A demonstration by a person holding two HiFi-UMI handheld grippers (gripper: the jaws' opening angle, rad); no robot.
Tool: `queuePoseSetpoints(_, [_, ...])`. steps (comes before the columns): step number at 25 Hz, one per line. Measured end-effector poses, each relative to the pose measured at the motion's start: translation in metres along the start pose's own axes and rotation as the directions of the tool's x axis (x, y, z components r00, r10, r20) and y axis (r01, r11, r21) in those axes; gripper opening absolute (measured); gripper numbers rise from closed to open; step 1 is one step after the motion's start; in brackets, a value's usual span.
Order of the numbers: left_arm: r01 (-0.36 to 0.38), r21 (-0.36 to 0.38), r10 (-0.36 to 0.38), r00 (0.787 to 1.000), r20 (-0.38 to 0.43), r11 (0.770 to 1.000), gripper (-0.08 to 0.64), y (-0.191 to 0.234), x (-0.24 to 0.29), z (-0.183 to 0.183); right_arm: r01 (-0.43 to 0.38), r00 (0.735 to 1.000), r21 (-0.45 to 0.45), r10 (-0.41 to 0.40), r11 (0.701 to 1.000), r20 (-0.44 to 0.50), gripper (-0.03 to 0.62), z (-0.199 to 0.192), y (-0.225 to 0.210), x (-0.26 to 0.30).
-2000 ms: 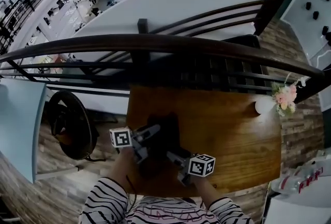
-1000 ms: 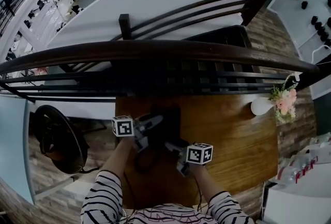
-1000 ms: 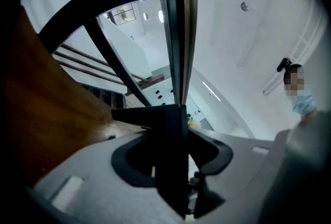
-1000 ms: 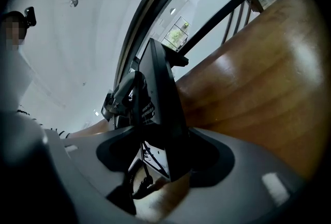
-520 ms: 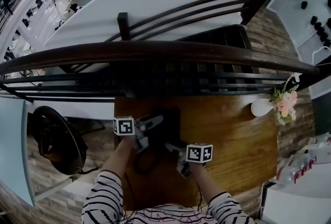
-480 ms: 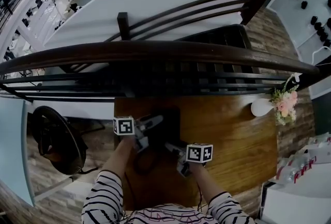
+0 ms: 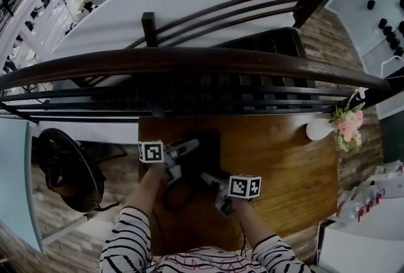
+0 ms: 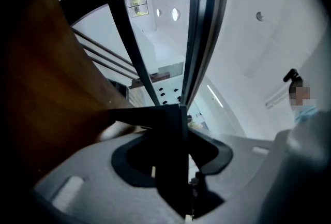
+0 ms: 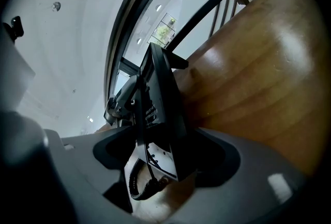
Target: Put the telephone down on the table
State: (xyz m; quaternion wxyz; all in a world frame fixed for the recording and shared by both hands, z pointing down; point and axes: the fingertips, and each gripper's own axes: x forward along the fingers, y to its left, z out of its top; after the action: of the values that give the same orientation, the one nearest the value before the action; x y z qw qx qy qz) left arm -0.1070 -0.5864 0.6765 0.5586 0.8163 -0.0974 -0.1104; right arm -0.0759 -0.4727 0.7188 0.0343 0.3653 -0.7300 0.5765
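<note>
A black telephone (image 7: 203,151) stands on its edge over the left part of the wooden table (image 7: 284,164). My left gripper (image 7: 187,151) comes at it from the left, shut on its thin edge. In the left gripper view that black edge (image 8: 170,130) fills the gap between the grey jaws of the left gripper (image 8: 173,166). My right gripper (image 7: 209,178) reaches in from the near side. Its jaws are opening. In the right gripper view the telephone (image 9: 163,99) still stands between the jaws of the right gripper (image 9: 160,158), with a gap on its left. There the coiled cord (image 9: 135,181) hangs.
A white vase (image 7: 319,130) with pink flowers (image 7: 347,123) stands at the table's far right. A dark curved railing (image 7: 189,60) runs just beyond the table's far edge. A round black object (image 7: 63,168) sits on the floor at the left. Striped sleeves (image 7: 129,237) fill the near edge.
Both grippers and the telephone stay almost where they were a second ago. Only the head view has drifted slightly.
</note>
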Motion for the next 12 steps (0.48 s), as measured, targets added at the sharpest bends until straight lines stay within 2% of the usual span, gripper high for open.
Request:
queuePoseSetpoints(6, [-0.01,-0.033,0.01,1.0,-0.015,0.999,0.179,-0.001,-0.001,-0.005,-0.047,0.999,0.02,0.047,0.999,-0.012,0.362,0.0,0.002,-0.009])
queuePoseSetpoints(12, [-0.017,-0.004,0.017,1.0,-0.026,1.0,0.178,-0.002,0.003,-0.005,0.024,1.0,-0.051,-0.025,0.998,-0.018,0.397,0.001,-0.007,-0.018])
